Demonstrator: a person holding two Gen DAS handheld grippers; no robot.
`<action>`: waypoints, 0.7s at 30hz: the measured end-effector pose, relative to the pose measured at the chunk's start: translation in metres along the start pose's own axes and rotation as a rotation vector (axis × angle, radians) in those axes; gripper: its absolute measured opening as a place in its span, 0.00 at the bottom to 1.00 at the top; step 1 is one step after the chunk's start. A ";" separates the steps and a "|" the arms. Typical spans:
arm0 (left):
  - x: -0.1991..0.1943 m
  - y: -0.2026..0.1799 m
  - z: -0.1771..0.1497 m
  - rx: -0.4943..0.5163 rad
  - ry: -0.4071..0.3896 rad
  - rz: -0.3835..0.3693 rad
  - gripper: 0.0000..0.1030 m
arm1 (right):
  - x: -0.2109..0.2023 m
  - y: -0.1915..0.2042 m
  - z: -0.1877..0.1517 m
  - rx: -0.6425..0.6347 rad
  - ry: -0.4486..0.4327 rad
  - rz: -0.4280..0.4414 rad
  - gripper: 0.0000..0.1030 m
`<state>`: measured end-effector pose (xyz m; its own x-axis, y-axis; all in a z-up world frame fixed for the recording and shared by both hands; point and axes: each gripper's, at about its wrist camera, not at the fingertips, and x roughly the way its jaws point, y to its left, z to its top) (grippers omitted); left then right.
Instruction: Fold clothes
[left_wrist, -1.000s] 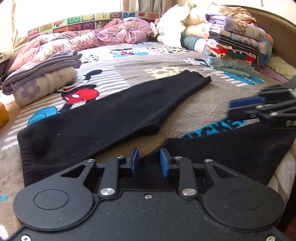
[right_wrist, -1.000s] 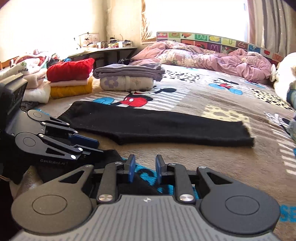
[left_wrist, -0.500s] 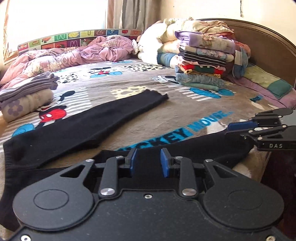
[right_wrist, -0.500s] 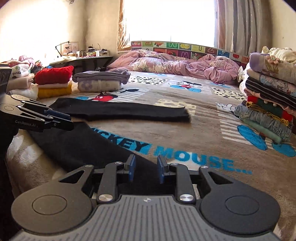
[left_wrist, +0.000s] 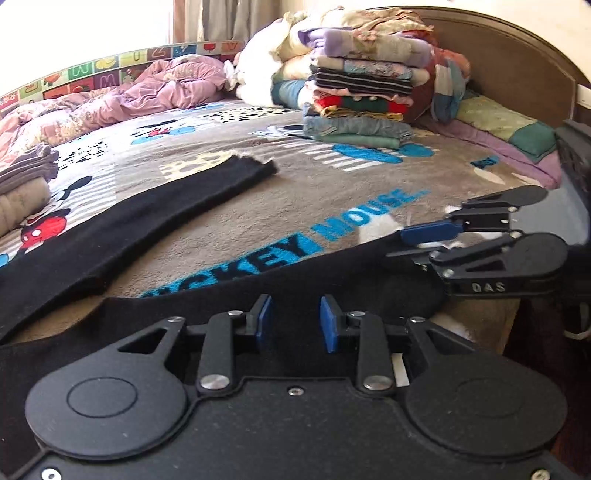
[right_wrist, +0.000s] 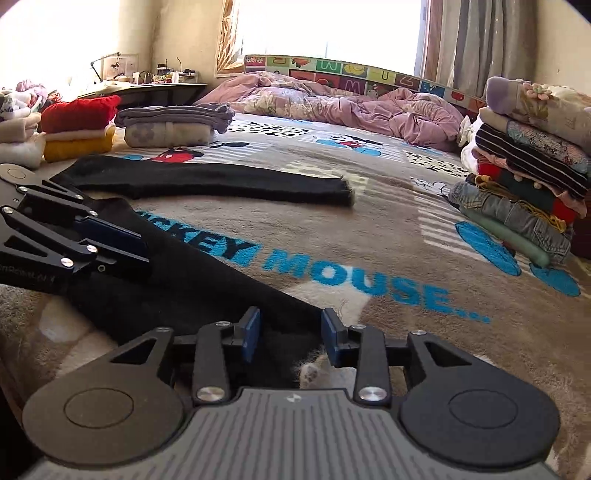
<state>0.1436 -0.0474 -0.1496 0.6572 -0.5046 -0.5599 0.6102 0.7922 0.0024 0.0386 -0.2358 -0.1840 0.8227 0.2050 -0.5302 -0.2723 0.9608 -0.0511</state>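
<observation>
**A:** Sunlit bedroom, and a bed (right_wrist: 424, 332) under a Mickey Mouse blanket (right_wrist: 332, 269); folded stacks (right_wrist: 528, 177) line its edges. Where are the clothes?

**B:** One pair of black trousers (left_wrist: 129, 221) lies spread on the blanket: far leg (right_wrist: 221, 181) flat toward the window, near leg (right_wrist: 207, 280) along the bed's front edge.

**A:** And the grippers?

**B:** Left gripper (left_wrist: 293, 323) is parted, nothing between its pads, low over the near leg. Right gripper (right_wrist: 290, 334) is likewise parted, straddling that leg's cuff end, not yet pinching.

**A:** So which step?

**B:** Positioning for the first fold, I'd judge. Next both must close on the near leg and carry it over onto the far one.

**A:** Changed since a second ago?

**B:** Both views have swung right; the grippers have spread apart along the leg.
</observation>
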 end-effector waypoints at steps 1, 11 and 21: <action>0.004 -0.005 -0.002 0.006 0.007 -0.006 0.27 | -0.002 -0.001 0.001 0.010 -0.007 -0.006 0.35; 0.028 -0.017 0.008 -0.036 -0.003 0.089 0.28 | -0.004 0.015 -0.001 -0.043 0.010 0.028 0.35; 0.002 0.064 -0.002 -0.272 -0.027 0.268 0.28 | -0.007 -0.006 -0.011 0.053 0.016 0.013 0.48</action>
<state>0.1832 0.0031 -0.1517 0.7911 -0.2729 -0.5474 0.2778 0.9576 -0.0759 0.0291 -0.2448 -0.1898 0.8108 0.2150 -0.5444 -0.2558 0.9667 0.0009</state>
